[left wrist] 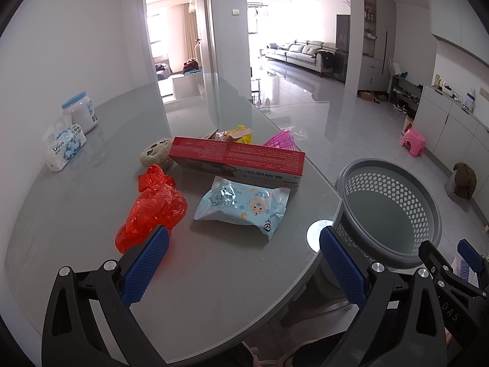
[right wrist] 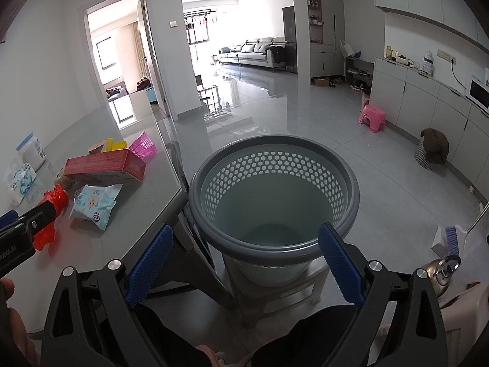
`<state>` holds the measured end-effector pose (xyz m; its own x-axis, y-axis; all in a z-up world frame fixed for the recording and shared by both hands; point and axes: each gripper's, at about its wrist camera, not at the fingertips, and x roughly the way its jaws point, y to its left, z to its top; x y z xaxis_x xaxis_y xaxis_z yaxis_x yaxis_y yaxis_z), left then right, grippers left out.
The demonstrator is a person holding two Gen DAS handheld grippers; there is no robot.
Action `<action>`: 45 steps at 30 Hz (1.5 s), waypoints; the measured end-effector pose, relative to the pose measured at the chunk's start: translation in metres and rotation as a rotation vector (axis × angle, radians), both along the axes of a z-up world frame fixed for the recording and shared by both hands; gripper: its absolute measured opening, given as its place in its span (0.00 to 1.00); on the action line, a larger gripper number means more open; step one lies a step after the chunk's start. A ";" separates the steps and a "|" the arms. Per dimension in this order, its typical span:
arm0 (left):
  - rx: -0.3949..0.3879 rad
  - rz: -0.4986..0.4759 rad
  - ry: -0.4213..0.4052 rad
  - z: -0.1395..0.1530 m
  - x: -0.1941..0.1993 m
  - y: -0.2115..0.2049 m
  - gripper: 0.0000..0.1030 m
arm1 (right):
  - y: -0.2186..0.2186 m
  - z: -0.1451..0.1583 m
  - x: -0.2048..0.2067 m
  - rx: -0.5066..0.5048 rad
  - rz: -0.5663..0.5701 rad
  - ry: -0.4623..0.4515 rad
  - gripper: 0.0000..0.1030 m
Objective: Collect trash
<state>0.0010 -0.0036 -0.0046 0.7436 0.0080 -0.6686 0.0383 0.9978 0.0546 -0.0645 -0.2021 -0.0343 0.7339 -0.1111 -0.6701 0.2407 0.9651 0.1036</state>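
Observation:
Trash lies on the grey table (left wrist: 214,263): a red plastic bag (left wrist: 152,206), a light-blue wet-wipe packet (left wrist: 244,206), a red toothpaste box (left wrist: 238,159), a round scrubber (left wrist: 154,153), yellow wrappers (left wrist: 235,133) and a pink mesh piece (left wrist: 279,139). My left gripper (left wrist: 244,257) is open above the table, its left pad next to the red bag. A grey perforated bin (right wrist: 275,195) stands on a stool beside the table edge and looks empty. My right gripper (right wrist: 244,260) is open and empty in front of the bin rim. The bag (right wrist: 52,211) and packet (right wrist: 94,203) also show in the right wrist view.
A white jar (left wrist: 81,113) and a tissue pack (left wrist: 62,145) stand at the table's far left. A pink stool (right wrist: 373,117), a covered basket (right wrist: 432,150), a brush (right wrist: 452,238) and a kettle (right wrist: 440,275) are on the floor to the right. Cabinets line the right wall.

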 end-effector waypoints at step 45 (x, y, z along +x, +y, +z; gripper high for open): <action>-0.016 -0.004 0.015 -0.010 -0.003 0.000 0.94 | 0.002 -0.007 -0.001 0.022 -0.005 0.009 0.89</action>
